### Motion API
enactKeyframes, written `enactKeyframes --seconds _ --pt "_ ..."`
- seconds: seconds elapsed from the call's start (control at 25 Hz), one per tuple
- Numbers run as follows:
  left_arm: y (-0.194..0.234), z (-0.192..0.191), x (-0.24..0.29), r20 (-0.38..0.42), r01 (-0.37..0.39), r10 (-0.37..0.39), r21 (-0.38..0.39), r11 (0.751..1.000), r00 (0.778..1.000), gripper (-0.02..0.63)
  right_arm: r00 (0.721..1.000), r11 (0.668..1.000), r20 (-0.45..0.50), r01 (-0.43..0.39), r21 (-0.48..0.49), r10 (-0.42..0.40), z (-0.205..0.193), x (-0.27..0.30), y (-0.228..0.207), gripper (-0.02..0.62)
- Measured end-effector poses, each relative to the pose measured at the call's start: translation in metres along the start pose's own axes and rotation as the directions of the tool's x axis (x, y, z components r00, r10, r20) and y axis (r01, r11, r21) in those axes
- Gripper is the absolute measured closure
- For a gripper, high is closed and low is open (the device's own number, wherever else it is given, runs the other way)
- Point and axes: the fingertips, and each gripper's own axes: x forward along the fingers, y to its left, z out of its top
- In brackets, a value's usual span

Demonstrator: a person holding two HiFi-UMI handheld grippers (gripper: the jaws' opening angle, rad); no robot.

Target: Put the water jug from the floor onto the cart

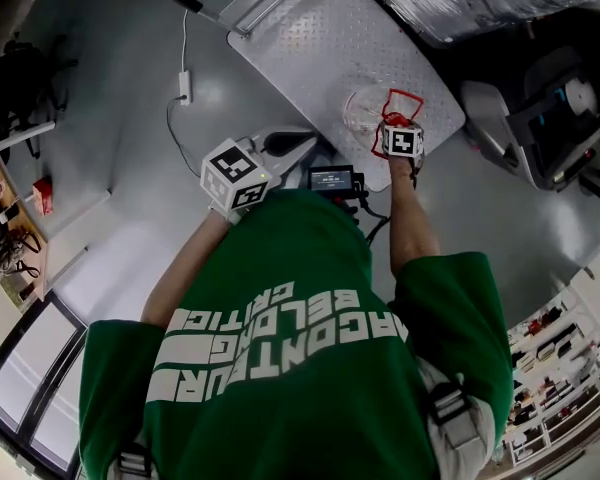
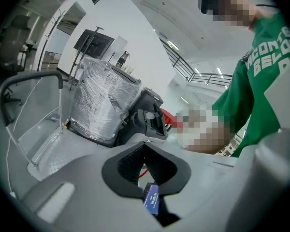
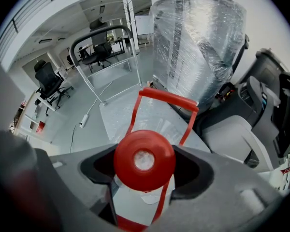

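The water jug is clear, with a red cap and a red carry handle. In the head view it is over the near right corner of the cart's grey diamond-plate deck; I cannot tell whether it rests on the deck. My right gripper is shut on the jug's neck just under the cap. My left gripper is held to the left, off the cart's near edge. Its jaws are shut with nothing between them. The cart's push handle rises at the far end.
A tall load wrapped in plastic film stands just right of the cart. A grey floor machine sits further right. A power strip with its cable lies on the floor left of the cart. Office chairs stand far back.
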Motion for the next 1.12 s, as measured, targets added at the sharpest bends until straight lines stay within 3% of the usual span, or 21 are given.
enactKeyframes --seconds 0.16,0.32,0.6,0.8,1.12 --pt "0.002 -0.001 0.005 0.001 -0.001 0.001 -0.011 1.0 1.0 0.598 1.0 0.999 -0.016 0.008 -0.031 -0.009 0.003 0.001 0.002 0.293" --pt "0.001 -0.001 0.012 0.006 0.004 -0.004 -0.012 1.0 1.0 0.598 0.99 0.996 -0.127 0.049 -0.072 -0.058 -0.021 0.003 -0.005 0.293" --pt "-0.005 0.007 0.013 0.008 0.03 -0.03 0.011 0.999 1.0 0.598 0.989 0.995 -0.143 0.035 -0.097 -0.049 -0.011 0.002 -0.009 0.292" --pt "-0.009 0.01 0.007 0.02 0.046 -0.046 0.036 0.998 0.999 0.598 0.996 0.998 -0.084 -0.035 -0.048 0.031 -0.011 -0.004 0.004 0.293" --pt "-0.017 0.017 0.002 0.036 0.119 -0.122 0.081 0.99 0.992 0.598 0.997 0.999 0.064 0.042 0.019 -0.043 0.002 -0.07 -0.015 0.296"
